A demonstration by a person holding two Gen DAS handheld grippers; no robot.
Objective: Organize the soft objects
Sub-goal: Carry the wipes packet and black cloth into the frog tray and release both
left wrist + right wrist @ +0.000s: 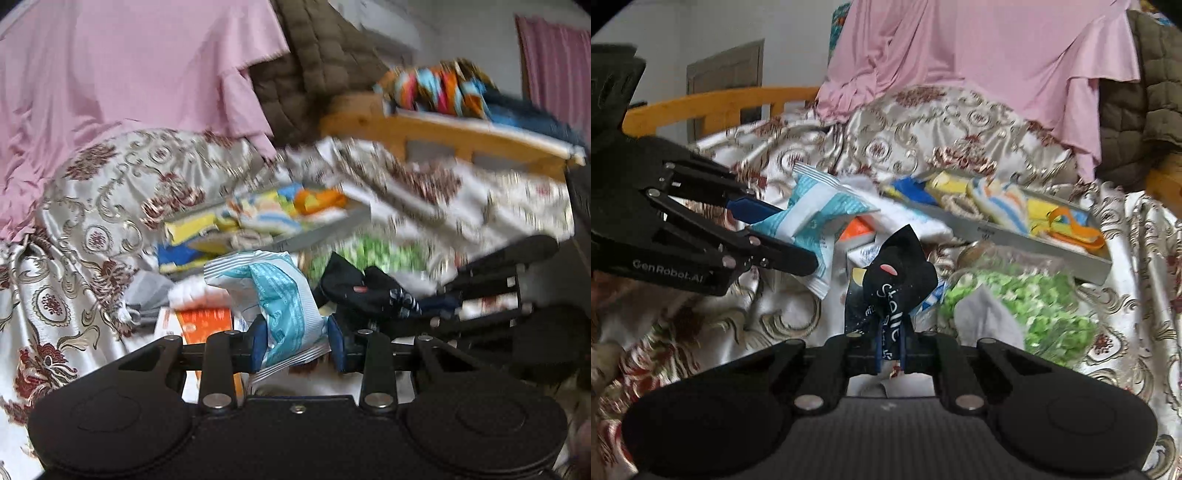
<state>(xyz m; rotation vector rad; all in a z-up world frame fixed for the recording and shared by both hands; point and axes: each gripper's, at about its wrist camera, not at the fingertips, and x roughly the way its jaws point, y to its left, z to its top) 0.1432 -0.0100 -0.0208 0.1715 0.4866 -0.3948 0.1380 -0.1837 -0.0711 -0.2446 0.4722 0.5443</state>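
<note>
Two soft packets off the bed at once: a white-and-teal packet (284, 299) pinched between the blue pads of the left gripper (291, 345), and a black packet (895, 275) with white lettering clamped in the right gripper (890, 354). Left fingers (258, 343) partly closed, pressed against the crumpled lower end of the teal packet, its upper part fanning out above the pads. Right fingers (877, 347) almost fully together, only the thin pinched tail of the black packet between them, the rest flaring upward like a bow. Both packets raised over a cluttered heap on the bed, near each other but apart. Directly beneath: more wrappers, among them an orange-and-white packet (858, 230) and a green-patterned bag (1027, 302) with a pale grey piece lying on it. Just beyond the heap, a shallow grey tray (1034, 240), tilted on the covers and filled with yellow, blue, white and orange soft items (997, 201). Under everything, a glossy cream bedspread (923, 122) with maroon floral and gold scroll patterns. Farther back, a pink cloth (979, 55) draped down onto the spread, a brown quilted blanket (317, 66) beside it, and a wooden bed rail (443, 133) carrying brightly striped fabric (439, 88). Much of the left wrist view blurred.
</note>
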